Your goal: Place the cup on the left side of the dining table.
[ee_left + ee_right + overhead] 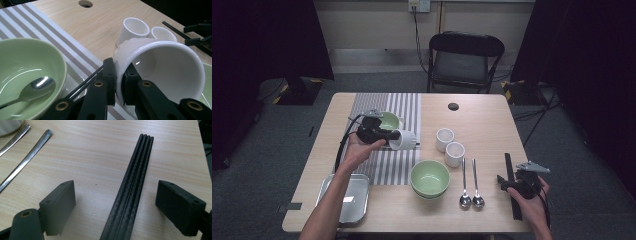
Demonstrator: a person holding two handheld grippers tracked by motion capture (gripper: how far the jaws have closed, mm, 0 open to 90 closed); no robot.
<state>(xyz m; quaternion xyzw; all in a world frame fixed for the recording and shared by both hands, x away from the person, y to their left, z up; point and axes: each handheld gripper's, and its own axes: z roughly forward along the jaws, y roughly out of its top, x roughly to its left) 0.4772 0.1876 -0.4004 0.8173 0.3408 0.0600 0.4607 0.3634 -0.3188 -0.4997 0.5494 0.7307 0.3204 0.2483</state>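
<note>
Table, striped mat under left gripper.
Left gripper jaws nearly closed, pinching wall of white cup at rim; cup tipped on side, mouth toward person, long axis running out past jaws.
Green bowl with spoon just beside claw, opposite cup.
Two more cups beyond held cup, partly hidden.
Right gripper jaws wide apart, holding nothing; black chopsticks between them, lengthwise, untouched.
Cup base hidden.

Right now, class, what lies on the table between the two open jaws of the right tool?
A bundle of long black chopsticks lies flat on the wooden table between the right tool's jaws, untouched by either. The right gripper view shows this.
</note>
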